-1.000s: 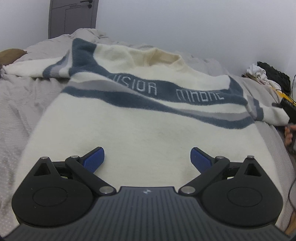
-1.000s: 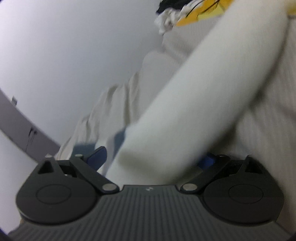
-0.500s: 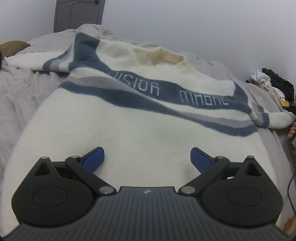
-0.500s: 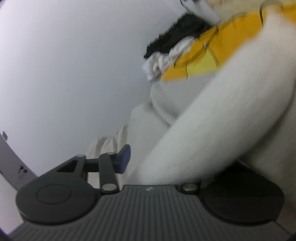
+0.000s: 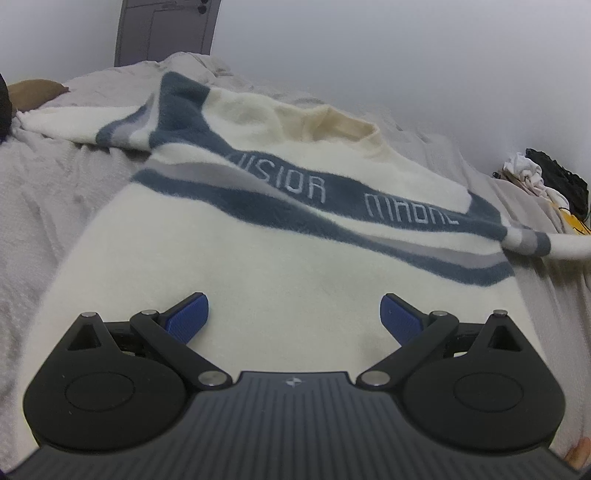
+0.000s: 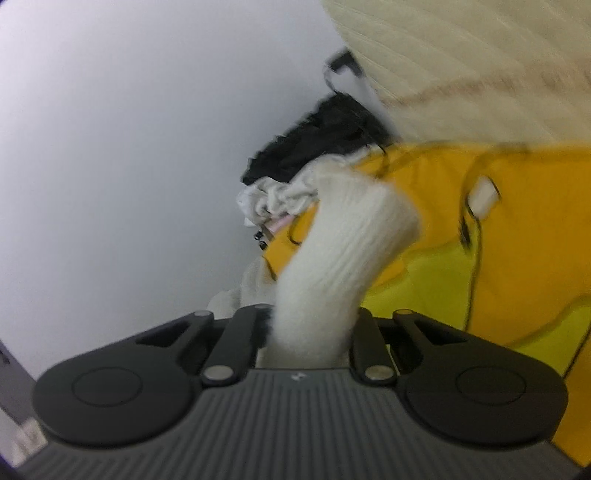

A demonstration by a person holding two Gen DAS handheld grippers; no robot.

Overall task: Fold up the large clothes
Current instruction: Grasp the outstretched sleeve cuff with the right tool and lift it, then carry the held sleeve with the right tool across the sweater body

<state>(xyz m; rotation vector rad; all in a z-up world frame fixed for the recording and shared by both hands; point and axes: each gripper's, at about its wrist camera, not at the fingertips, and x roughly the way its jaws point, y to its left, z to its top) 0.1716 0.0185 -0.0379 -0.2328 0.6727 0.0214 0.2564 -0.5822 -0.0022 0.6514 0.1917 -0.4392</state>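
Left wrist view: a cream sweater [image 5: 258,258] with slate-blue and grey bands and pale lettering across the chest is lying spread, front up, on a grey bedspread [image 5: 44,206]. Its hem is lying nearest the camera and its neck opening is facing the far wall. One sleeve is stretching away to the far left toward a brown pillow [image 5: 33,92]; the other sleeve [image 5: 546,245] is running off the right edge of the picture, its banded upper part lifting clear of the bedspread. The left gripper [image 5: 294,317] is hovering over the lower body of the sweater with its blue-padded fingers [image 5: 188,319] standing wide apart and nothing between them. A grey door [image 5: 166,29] is showing at the far left, and a heap of black and white clothes [image 5: 543,181] is lying at the far right against the pale wall.

Right wrist view (blurred): the right gripper [image 6: 308,332] is clamping the sweater's ribbed cuff [image 6: 347,240], its jaws having just been closing onto it; the cuff is standing up between the drawn-in black fingers. Behind the cuff, a yellow garment [image 6: 480,258] with dark cords across it is filling the right side, the black and white clothes are lying beyond it, and a cream knitted fabric [image 6: 480,55] is covering the top right corner.
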